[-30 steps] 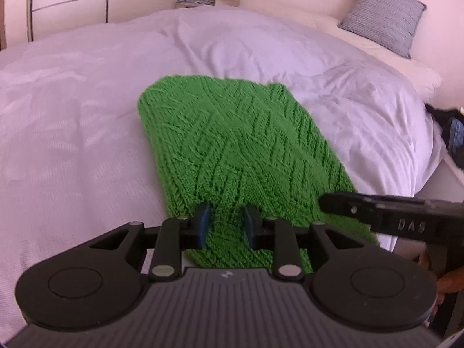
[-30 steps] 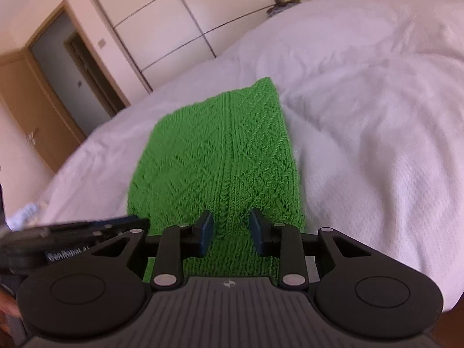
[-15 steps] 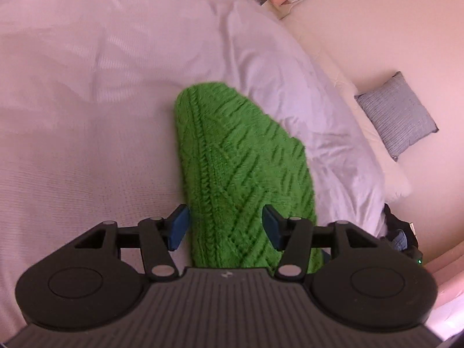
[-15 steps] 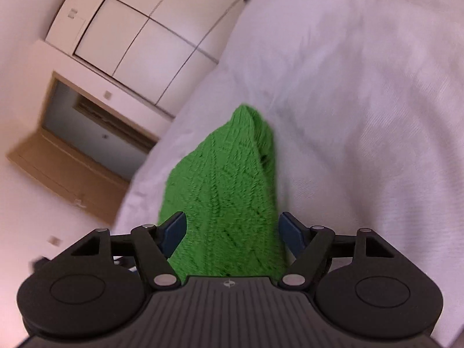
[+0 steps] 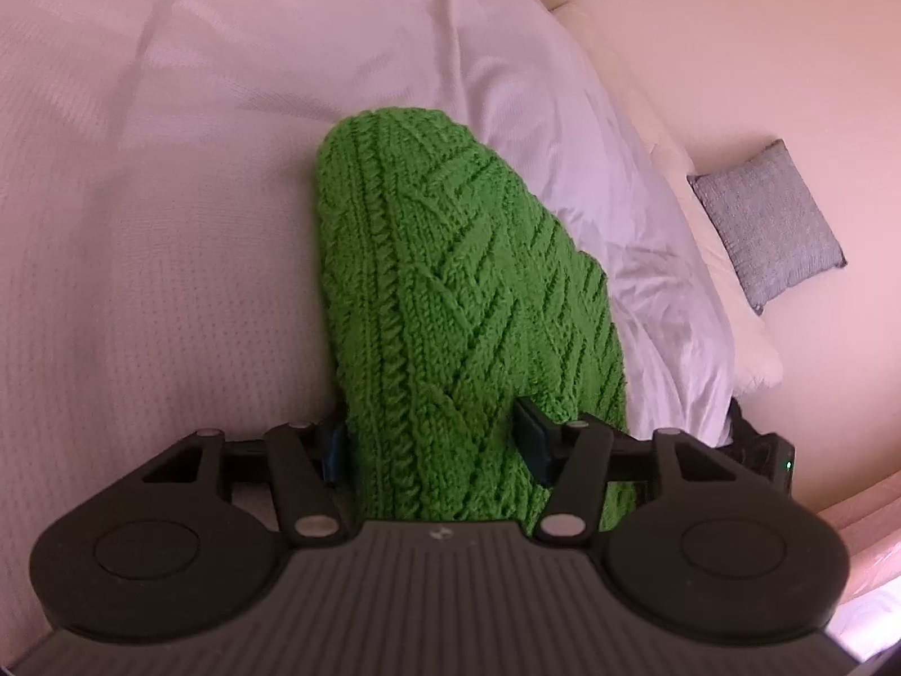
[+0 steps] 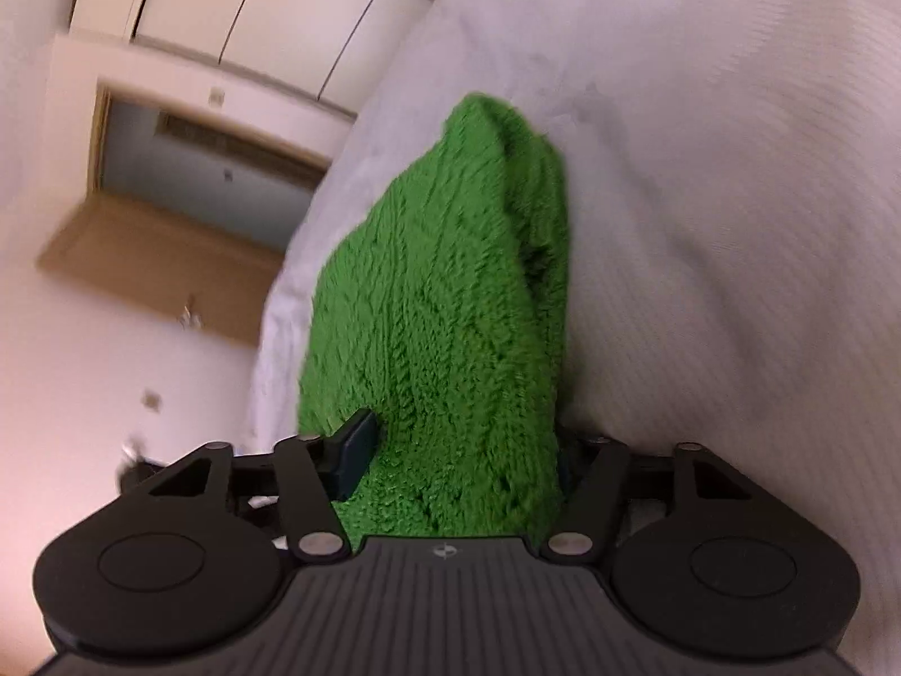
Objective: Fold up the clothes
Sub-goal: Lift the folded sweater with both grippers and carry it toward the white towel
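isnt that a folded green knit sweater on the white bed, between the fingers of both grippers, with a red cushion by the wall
Nearly. The cushion by the wall is grey, not red, as the left wrist view shows. The rest holds: the folded green knit sweater lies on the white bed, between the fingers of the left gripper and the right gripper.

A second ago our grippers pinched the flat green knitted sweater (image 5: 450,304). Now its near end bulges thick between the jaws of our left gripper (image 5: 436,448) and right gripper (image 6: 459,453), whose jaws widened, then narrowed; both views have tilted.
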